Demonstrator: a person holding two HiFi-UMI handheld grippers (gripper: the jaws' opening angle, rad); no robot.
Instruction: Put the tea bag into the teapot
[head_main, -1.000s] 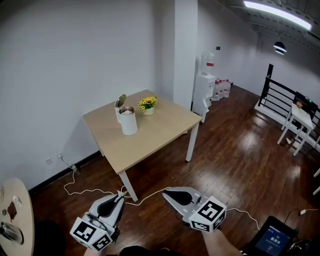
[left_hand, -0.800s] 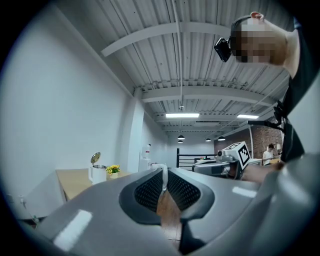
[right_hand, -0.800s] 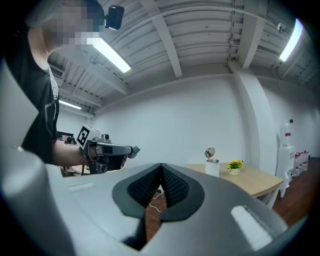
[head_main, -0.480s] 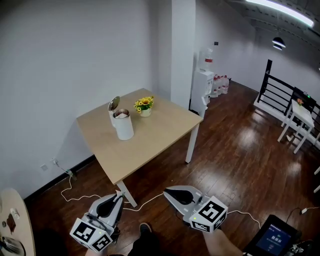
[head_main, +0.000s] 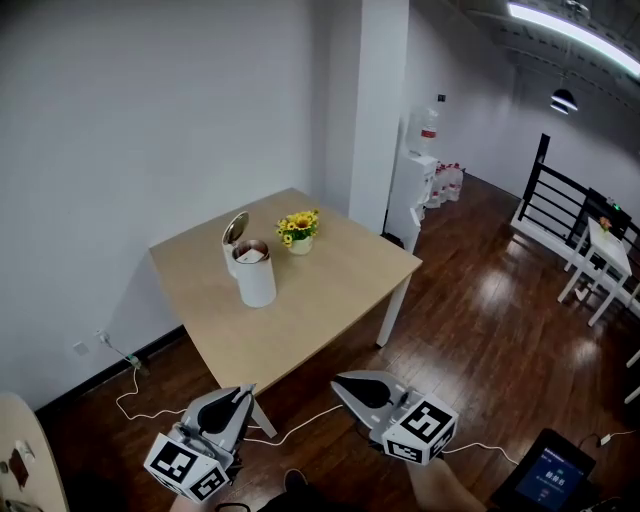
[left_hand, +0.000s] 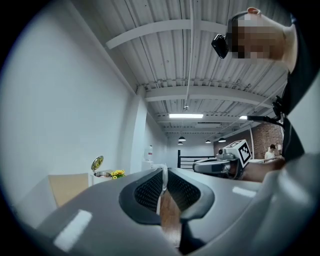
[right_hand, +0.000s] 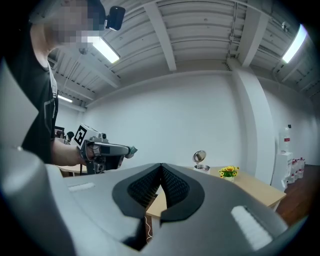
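A white teapot (head_main: 256, 277) stands with its lid flipped open on the light wooden table (head_main: 330, 290), well ahead of both grippers. My left gripper (head_main: 243, 392) is low at the left, above the floor. It is shut on a small pale tea bag (left_hand: 161, 176), which pokes out at the jaw tips. From the right gripper view the tea bag (right_hand: 131, 149) shows at that gripper's tip. My right gripper (head_main: 337, 378) is beside it, shut with nothing between its jaws. The teapot (right_hand: 202, 167) is also far off in both gripper views.
A small pot of yellow flowers (head_main: 300, 225) stands just right of the teapot. A white cable (head_main: 305, 418) runs over the dark wood floor under the table. A water dispenser (head_main: 420, 170) stands by the pillar. A round table's edge (head_main: 25, 460) is at the lower left.
The view has shifted: the table and teapot now sit a little further right and lower in the picture. Both grippers keep their places and stay shut.
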